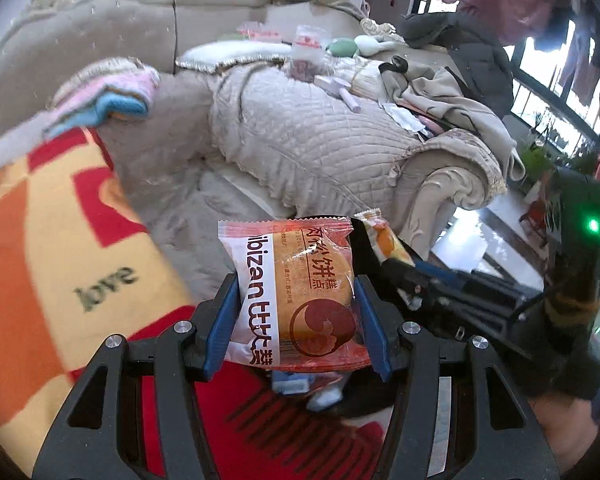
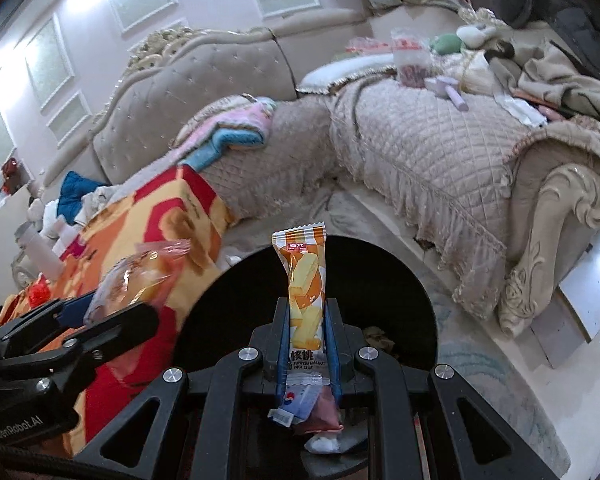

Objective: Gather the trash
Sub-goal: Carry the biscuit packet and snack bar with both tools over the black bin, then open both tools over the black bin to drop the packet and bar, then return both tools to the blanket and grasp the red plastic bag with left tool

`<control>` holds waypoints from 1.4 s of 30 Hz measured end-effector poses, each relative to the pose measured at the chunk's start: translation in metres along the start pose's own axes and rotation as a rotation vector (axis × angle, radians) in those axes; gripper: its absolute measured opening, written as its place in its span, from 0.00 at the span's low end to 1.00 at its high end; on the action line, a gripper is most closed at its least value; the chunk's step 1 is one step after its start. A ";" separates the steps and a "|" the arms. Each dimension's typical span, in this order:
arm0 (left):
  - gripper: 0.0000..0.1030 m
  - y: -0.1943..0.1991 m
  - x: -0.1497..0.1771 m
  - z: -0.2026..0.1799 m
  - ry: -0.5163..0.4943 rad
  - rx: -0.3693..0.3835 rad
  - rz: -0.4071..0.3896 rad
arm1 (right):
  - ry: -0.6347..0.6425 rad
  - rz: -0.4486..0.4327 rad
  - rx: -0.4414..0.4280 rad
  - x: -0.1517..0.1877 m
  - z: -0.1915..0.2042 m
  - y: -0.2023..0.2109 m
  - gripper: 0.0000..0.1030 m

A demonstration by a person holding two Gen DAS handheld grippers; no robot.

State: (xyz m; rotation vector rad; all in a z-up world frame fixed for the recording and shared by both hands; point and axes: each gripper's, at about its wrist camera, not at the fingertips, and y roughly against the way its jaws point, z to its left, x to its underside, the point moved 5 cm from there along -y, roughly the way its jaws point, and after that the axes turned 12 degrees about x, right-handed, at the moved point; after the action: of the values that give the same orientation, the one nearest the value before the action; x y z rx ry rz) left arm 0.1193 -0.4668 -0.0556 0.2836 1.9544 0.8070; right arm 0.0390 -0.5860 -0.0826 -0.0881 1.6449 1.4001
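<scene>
A: Left side first. Left gripper (image 1: 296, 316) clamped on a red pastry packet (image 1: 296, 292), blue pads pressing both long edges, packet standing upright, long axis running away from the hand. Behind it, a patterned blanket (image 1: 48, 240) and a quilted beige sofa (image 1: 300, 136).

B: And below the packet?

A: Dark bin (image 2: 380, 276), round rim open, directly under both tools. Scraps already inside: a blue-and-white wrapper (image 2: 296, 404), something white and crumpled (image 2: 328, 444).

B: Moving right?

A: Right gripper (image 2: 308, 344) pinched tight on a slim orange wafer wrapper (image 2: 304, 280), held low down, most of its length poking up and forward past the fingertips. From the right wrist view, mouth of the bin right behind and beneath that wrapper.

B: Nearer to the drop?

A: Probably the right one. Seen squarely over the opening, wrapper's long axis pointing across the middle of it. Left gripper off to the left in that view, over the rim's edge beside the blanket, packet partly over cloth rather than over the hole.

B: So, the coming move?

A: Likely a release. Straight down for the wafer wrapper; a small shift rightward, toward the centre of the bin, for the pastry packet before letting go. Risk of the wide packet catching the rim or sliding onto the blanket.

B: Further right?

A: Carved sofa arm (image 2: 556, 232), pale floor beyond. Nothing else in the way.
</scene>
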 end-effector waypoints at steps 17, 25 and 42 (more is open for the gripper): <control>0.54 -0.032 0.004 0.016 0.058 0.050 0.087 | -0.016 0.057 0.075 0.001 -0.008 -0.023 0.15; 0.62 -0.031 0.007 0.018 0.091 0.041 0.107 | -0.067 0.049 0.097 -0.001 -0.015 -0.023 0.39; 0.62 0.071 0.007 0.069 0.228 -0.115 -0.107 | -0.043 -0.028 0.026 -0.006 0.051 0.006 0.40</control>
State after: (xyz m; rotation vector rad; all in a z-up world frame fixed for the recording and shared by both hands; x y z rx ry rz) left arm 0.1647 -0.3811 -0.0363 0.0183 2.1050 0.9089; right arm 0.0685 -0.5461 -0.0697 -0.0652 1.6197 1.3501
